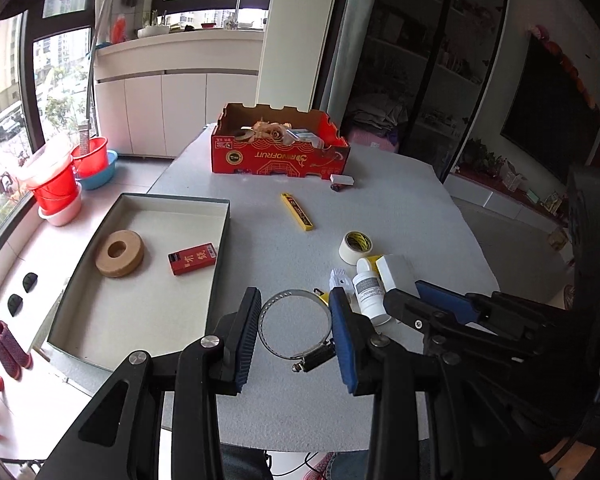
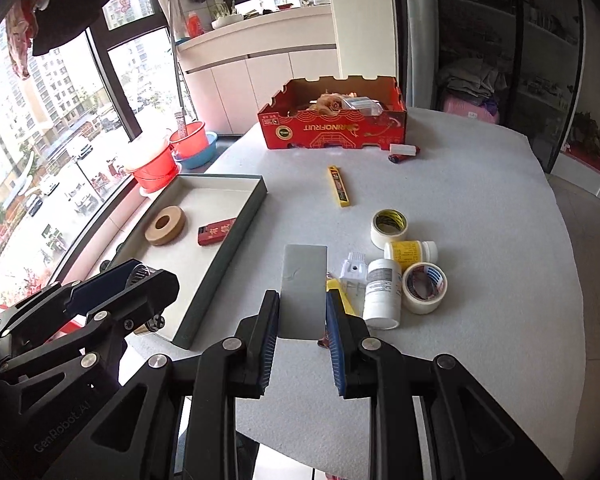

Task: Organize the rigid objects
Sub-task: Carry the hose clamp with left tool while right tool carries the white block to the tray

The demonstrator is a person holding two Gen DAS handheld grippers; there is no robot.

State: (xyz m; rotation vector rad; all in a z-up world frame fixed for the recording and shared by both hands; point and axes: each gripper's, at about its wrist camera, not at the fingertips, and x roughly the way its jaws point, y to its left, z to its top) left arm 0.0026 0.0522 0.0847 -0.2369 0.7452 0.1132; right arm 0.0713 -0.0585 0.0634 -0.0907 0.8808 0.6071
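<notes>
A round metal hose clamp [image 1: 296, 326] and a flat grey box [image 2: 304, 290] are each gripped.

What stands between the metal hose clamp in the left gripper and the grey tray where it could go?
Nothing visible does. The left gripper holds the hose clamp beside the grey tray, and only the tray's low near wall lies between them. Inside, the brown tape roll and red box leave bare floor near that wall.

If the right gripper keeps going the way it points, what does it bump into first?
Probably the bare table just beyond the gray box that the right gripper holds; the yellow cutter lies farther on. Depth is unclear.
</notes>
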